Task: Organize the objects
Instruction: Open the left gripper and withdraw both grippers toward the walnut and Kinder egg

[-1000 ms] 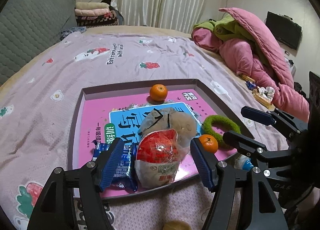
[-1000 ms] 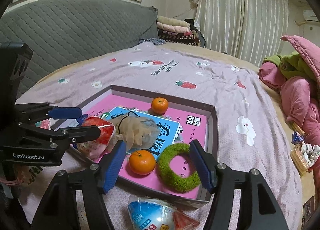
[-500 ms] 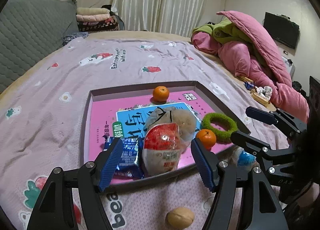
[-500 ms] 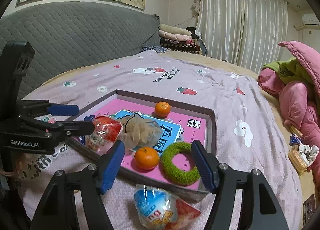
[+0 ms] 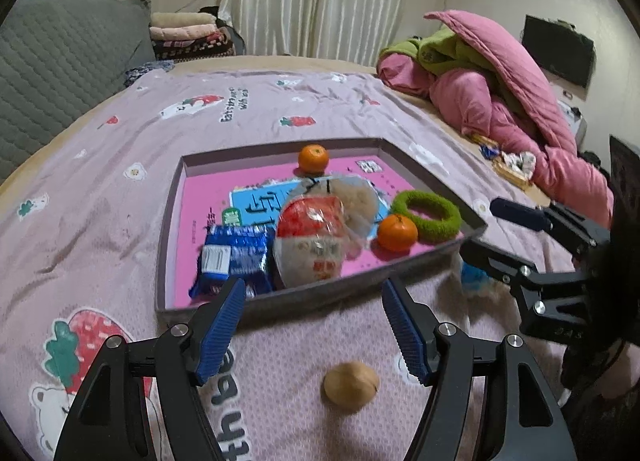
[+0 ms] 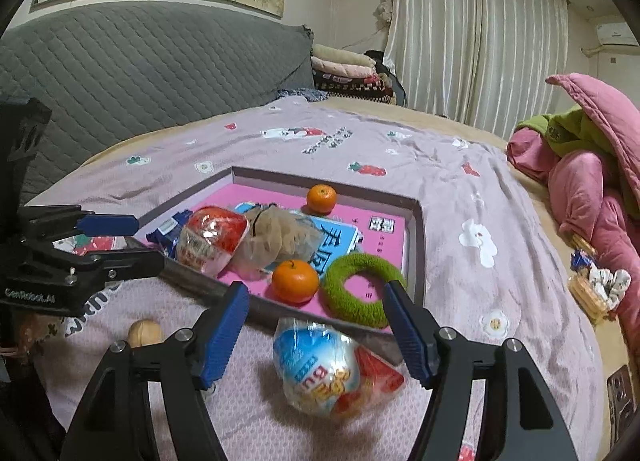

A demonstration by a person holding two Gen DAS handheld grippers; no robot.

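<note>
A shallow grey box point(image 5: 276, 303) with a pink book in it lies on the bed. It holds a red-and-white snack bag point(image 5: 310, 245), a blue packet point(image 5: 234, 257), a beige mesh pouch point(image 5: 356, 197), two oranges point(image 5: 313, 158) point(image 5: 397, 233) and a green ring point(image 5: 426, 215). A walnut point(image 5: 351, 384) lies on the sheet just below my open, empty left gripper point(image 5: 314, 331). My right gripper point(image 6: 316, 331) is open and empty above a blue-and-red snack bag point(image 6: 332, 375) outside the box. The walnut also shows in the right wrist view point(image 6: 145, 333).
A pink and green quilt pile point(image 5: 500, 93) lies at the bed's right side, with small wrapped snacks point(image 5: 510, 165) beside it. A grey padded headboard point(image 6: 140, 73) and folded blankets point(image 6: 348, 69) stand at the far end. The purple sheet point(image 5: 240, 109) spreads beyond the box.
Both grippers have drawn back from the box toward the near edge of the bed. The walnut and the blue-and-red snack bag have come fully into view. Both grippers stay open.
</note>
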